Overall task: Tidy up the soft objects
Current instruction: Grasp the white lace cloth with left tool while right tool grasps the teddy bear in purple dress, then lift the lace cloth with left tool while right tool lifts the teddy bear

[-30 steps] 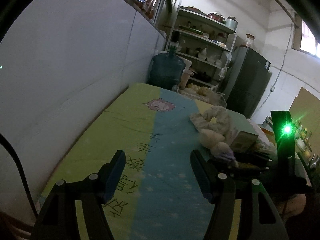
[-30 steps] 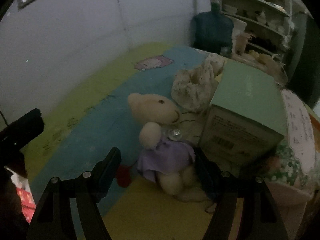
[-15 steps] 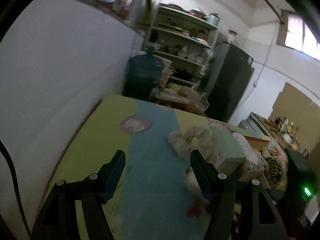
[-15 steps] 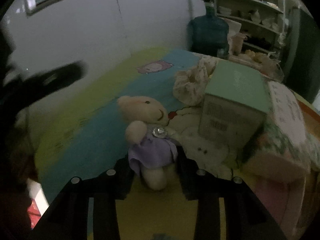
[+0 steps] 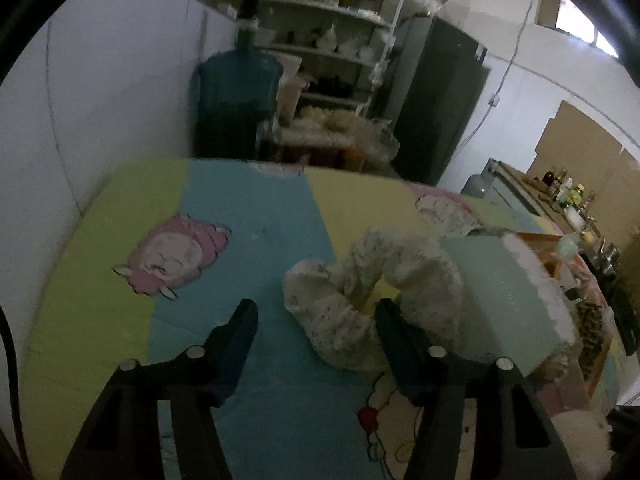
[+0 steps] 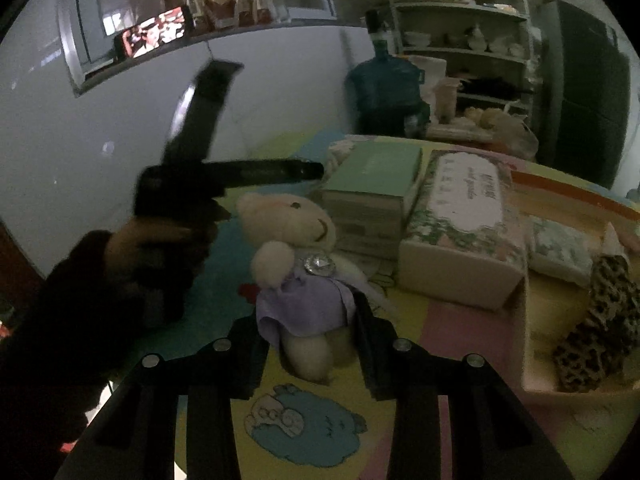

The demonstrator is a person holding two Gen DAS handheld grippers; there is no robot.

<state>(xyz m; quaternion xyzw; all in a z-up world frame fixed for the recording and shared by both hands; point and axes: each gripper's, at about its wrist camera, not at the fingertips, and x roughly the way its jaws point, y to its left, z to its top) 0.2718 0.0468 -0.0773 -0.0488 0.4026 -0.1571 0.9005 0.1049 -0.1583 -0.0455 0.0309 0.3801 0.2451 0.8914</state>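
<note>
1. Because the right tongs [image 6: 310, 336] pinch only the purple skirt and legs of the plush bear [image 6: 298, 264], the biggest risk I see is the soft body slipping or swinging out as it is carried; the head and arms hang free above the grip and could brush the green box [image 6: 372, 184] or the floral tissue box [image 6: 460, 236] just behind.
2. With the left tongs [image 5: 316, 340] half open and closing, nothing is pressed between them yet. The white speckled fabric ring [image 5: 368, 292] lies partly between the tips and against the right-hand finger, so a close from here may catch only one edge, or drag the ring into the green box it leans on.
3. The two tools work near each other; the left one shows just left of the bear in the right view, and a bump could knock the bear loose.
4. The bear is cream, with a small jewel at its chest, held over the colourful worktop [image 5: 248, 240].
5. The ring is puffy and gathered, resting on the blue and yellow stripes.
</note>
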